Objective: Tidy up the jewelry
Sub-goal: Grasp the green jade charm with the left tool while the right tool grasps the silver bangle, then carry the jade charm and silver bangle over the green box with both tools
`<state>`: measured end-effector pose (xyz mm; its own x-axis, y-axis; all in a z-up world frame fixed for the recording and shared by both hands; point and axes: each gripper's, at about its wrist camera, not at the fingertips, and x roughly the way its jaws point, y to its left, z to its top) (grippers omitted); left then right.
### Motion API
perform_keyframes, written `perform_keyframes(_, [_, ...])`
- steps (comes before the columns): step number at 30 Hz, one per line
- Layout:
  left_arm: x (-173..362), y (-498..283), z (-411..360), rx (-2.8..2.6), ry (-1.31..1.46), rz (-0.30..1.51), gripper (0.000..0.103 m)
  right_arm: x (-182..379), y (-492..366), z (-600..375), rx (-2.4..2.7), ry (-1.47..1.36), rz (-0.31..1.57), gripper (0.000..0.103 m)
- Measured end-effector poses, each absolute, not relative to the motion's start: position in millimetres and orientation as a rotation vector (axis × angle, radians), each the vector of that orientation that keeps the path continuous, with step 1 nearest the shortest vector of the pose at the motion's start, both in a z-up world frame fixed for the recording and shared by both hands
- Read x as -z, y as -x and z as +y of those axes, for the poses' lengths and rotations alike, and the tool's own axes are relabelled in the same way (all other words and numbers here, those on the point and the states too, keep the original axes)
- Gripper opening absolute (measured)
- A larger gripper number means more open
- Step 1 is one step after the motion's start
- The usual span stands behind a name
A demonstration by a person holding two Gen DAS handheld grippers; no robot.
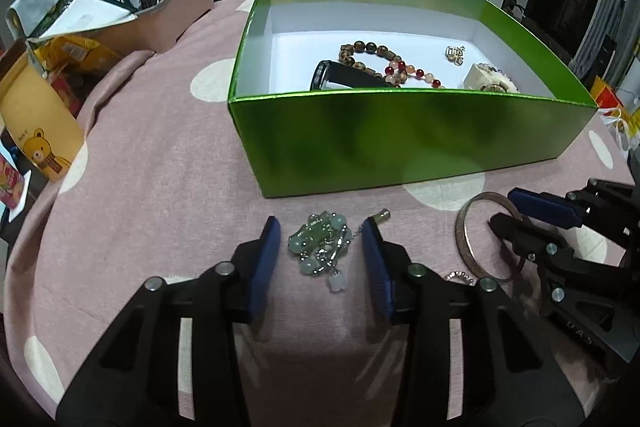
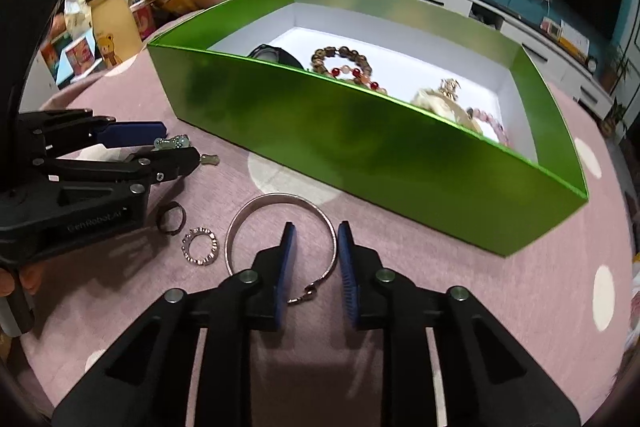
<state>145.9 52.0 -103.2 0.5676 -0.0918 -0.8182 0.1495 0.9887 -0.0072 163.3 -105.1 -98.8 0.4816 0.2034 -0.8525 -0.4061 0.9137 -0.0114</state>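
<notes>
A green box stands on the pink cloth and holds bead bracelets, a black case and other jewelry. My left gripper is open, its fingers on either side of a jade-green beaded chain lying on the cloth. My right gripper is open, its fingers straddling the right part of a silver bangle on the cloth. The bangle also shows in the left wrist view. A small sparkly ring and a dark ring lie left of the bangle.
A pink desk organizer with pens and papers, a yellow bear cup and snack packets crowd the table's far left. The box stands just beyond both grippers. White dots pattern the cloth.
</notes>
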Motion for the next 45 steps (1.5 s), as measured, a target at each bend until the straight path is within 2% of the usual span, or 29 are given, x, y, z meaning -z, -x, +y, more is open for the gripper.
perform_keyframes(2, [103, -145, 52, 0.146, -0.068, 0.953, 0.029, 99, -163, -101, -0.381, 0.242, 0.999, 0.014])
perform_keyframes(4, [102, -145, 53, 0.148, -0.068, 0.952, 0.028, 99, -162, -99, -0.381, 0.252, 0.994, 0.01])
perform_keyframes(9, [102, -143, 63, 0.155, -0.017, 0.945, 0.014, 99, -160, -101, -0.377, 0.245, 0.996, 0.002])
perform_keyframes(26, [79, -123, 93, 0.188, 0.121, 0.906, 0.013, 73, -140, -130, -0.35, 0.135, 0.955, 0.002])
perform_keyframes(45, [27, -108, 73, 0.195, 0.096, 0.845, 0.013, 20, -116, -163, -0.304, 0.108, 0.82, 0.003])
